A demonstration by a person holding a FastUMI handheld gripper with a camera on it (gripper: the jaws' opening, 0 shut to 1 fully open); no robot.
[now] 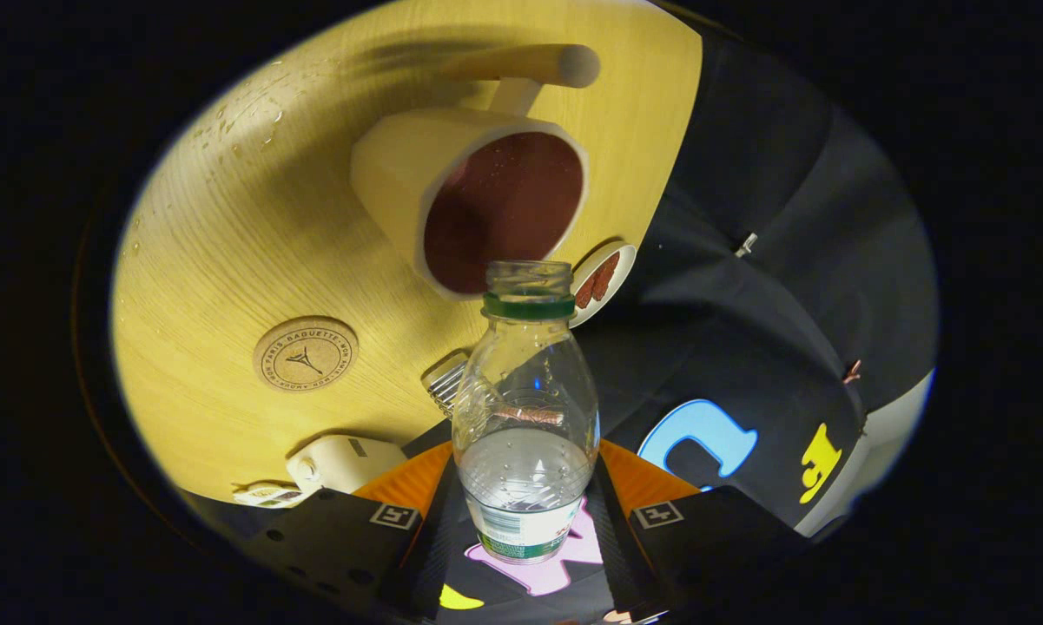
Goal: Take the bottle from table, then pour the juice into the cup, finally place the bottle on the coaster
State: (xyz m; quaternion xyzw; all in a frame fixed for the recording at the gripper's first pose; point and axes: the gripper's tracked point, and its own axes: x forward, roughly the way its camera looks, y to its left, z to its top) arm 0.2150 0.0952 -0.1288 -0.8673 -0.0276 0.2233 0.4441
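A clear plastic bottle (525,408) with a green neck ring and no cap stands between my fingers, and my gripper (525,521) is shut on its lower body. Clear liquid fills about its lower third. The view is rolled sideways, so the bottle is lifted off the wooden table (252,243). Just beyond the bottle's open mouth is the cream cup (478,200) with a dark red inside and a long wooden handle (530,65). The round cork coaster (306,353) lies on the table beside the cup, apart from it.
A small round plate (604,278) with red-brown pieces sits past the cup at the table's edge. A white boxy object (343,462) and a ribbed clear item (445,382) lie near my fingers. Water drops (252,121) dot the far table. Black cloth wall (773,286) hangs beyond the table.
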